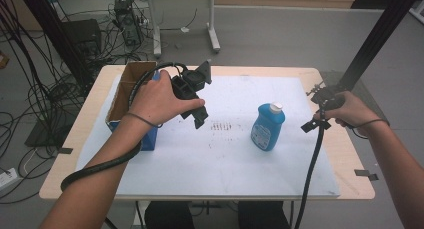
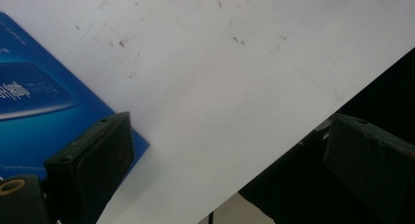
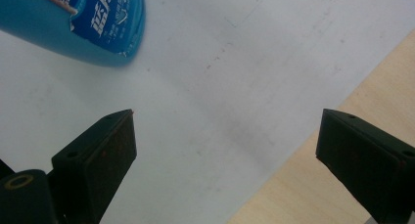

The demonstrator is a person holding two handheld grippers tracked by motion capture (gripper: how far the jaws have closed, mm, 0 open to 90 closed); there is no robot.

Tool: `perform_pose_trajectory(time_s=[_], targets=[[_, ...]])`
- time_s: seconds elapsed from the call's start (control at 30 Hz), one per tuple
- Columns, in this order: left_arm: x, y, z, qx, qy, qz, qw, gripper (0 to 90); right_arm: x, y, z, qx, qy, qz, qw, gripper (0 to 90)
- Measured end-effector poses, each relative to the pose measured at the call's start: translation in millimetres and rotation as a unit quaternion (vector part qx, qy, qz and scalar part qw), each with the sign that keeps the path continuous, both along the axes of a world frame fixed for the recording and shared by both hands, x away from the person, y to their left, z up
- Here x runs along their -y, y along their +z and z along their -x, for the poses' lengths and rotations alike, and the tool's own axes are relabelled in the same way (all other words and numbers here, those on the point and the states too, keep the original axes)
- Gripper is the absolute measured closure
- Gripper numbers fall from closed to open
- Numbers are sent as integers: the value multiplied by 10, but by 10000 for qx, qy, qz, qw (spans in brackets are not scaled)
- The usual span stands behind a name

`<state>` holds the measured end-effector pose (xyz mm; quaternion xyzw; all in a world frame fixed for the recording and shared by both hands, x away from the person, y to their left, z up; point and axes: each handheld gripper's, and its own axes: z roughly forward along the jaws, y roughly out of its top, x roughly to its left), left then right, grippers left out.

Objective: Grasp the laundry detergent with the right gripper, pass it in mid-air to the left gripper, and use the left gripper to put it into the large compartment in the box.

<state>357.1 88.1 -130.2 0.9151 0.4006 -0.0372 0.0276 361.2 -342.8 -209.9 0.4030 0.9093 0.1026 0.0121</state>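
Upright, blue bottle (image 1: pixel 267 127) wears white cap (image 1: pixel 275 107).

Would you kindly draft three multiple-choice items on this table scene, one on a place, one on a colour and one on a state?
1. Where does the bottle stand?
A. inside the box
B. on the white sheet
C. on the floor

2. What colour is the bottle's cap?
A. white
B. red
C. black

3. How are the right gripper fingers?
A. shut on the bottle
B. shut on nothing
C. spread apart, holding nothing

Key: 1 B, it stands upright on the white sheet, right of the box. 2 A, the high view shows a white top. 3 C, the right gripper view shows bare sheet between them.
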Motion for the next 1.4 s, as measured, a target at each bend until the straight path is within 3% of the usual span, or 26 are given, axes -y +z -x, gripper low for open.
perform_pose_trajectory(time_s=[0.37,0.87,1.4], targets=[[21,-9,7,-7,-17,-4,10000,49,85,-27,153,31,-53,-60,10000,78],[14,69,9,6,-2,5,10000,49,230,-50,370,139,-95,-374,9992,75],[0,25,-2,-38,-9,16,10000,48,275,-233,600,203,-110,-688,9974,73]])
